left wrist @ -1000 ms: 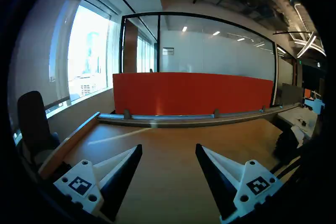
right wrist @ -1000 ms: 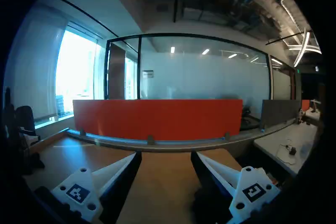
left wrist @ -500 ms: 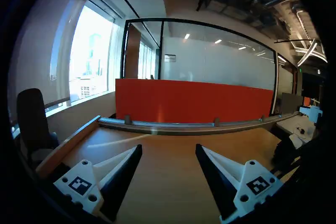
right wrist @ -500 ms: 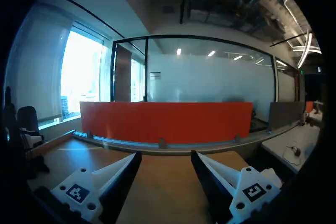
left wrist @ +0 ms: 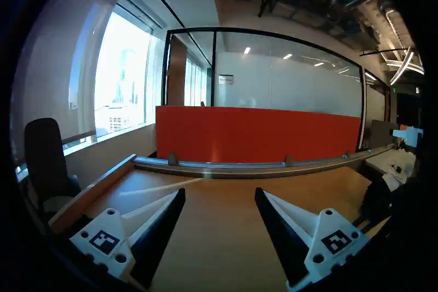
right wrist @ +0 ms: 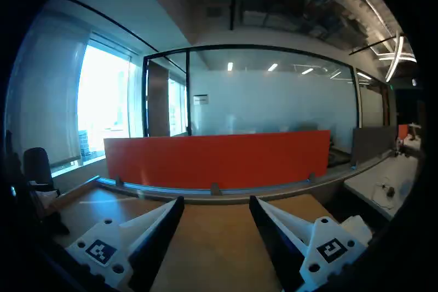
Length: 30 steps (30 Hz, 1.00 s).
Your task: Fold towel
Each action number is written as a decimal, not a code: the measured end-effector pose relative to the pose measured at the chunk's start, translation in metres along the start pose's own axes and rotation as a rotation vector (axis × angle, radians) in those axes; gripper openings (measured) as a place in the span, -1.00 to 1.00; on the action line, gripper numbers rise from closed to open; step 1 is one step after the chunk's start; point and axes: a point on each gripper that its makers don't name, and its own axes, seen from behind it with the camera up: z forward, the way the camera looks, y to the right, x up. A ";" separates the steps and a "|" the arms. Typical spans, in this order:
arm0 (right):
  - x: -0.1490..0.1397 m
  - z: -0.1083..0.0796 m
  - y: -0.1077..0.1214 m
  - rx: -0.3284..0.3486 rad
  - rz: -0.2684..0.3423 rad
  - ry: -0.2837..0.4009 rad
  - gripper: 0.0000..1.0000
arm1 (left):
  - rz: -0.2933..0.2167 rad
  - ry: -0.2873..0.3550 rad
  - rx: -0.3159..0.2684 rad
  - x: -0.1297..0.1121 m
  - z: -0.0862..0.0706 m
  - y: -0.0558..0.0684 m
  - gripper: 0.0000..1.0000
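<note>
Warm wood runs out ahead as a long desk [left wrist: 219, 237], edged at its far side by a grey metal rail [left wrist: 241, 167], with an orange partition [left wrist: 257, 133] standing upright just behind the rail. Beyond the partition a glass wall [left wrist: 284, 81] closes off another room, and a tall window [left wrist: 123, 92] on the left lets in bright daylight. A dark office chair [left wrist: 46, 160] stands near the desk's left corner. In the left gripper view, the left gripper [left wrist: 219, 190] hangs above the wood with its jaws spread wide and nothing between them; its white fingers [left wrist: 156, 212] carry square black-and-white markers. A dark shape [left wrist: 378, 199] sits near the desk's right edge, too blurred to identify. In the right gripper view, the right gripper [right wrist: 216, 198] is likewise held over the desk, jaws parted and holding nothing. Off to the right sits a white desk [right wrist: 378, 177] with a small cabled item [right wrist: 386, 190] on it, under curved ceiling lights [right wrist: 397, 56].
</note>
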 end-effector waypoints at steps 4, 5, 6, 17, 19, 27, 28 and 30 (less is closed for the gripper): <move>-0.002 -0.001 -0.003 0.009 0.005 -0.003 0.95 | 0.030 0.013 0.010 -0.010 0.003 -0.004 0.88; -0.003 -0.001 -0.004 0.012 0.004 -0.005 0.95 | 0.037 0.017 0.012 -0.013 0.004 -0.004 0.88; -0.005 -0.001 -0.005 0.014 0.003 -0.006 0.96 | 0.044 0.022 0.014 -0.016 0.005 -0.005 0.88; -0.029 0.003 -0.016 0.024 -0.032 -0.007 0.98 | 0.038 0.069 0.014 -0.063 0.010 -0.005 0.88; -0.035 0.004 -0.019 0.026 -0.041 -0.007 0.98 | 0.034 0.076 0.016 -0.072 0.010 -0.007 0.88; -0.062 0.011 -0.035 0.038 -0.054 -0.018 0.98 | 0.036 0.099 0.013 -0.102 0.012 -0.020 0.88; -0.065 0.012 -0.036 0.037 -0.058 -0.018 0.98 | 0.036 0.104 0.011 -0.105 0.013 -0.022 0.88; -0.071 0.014 -0.039 0.036 -0.065 -0.019 0.98 | 0.037 0.115 0.007 -0.110 0.014 -0.025 0.88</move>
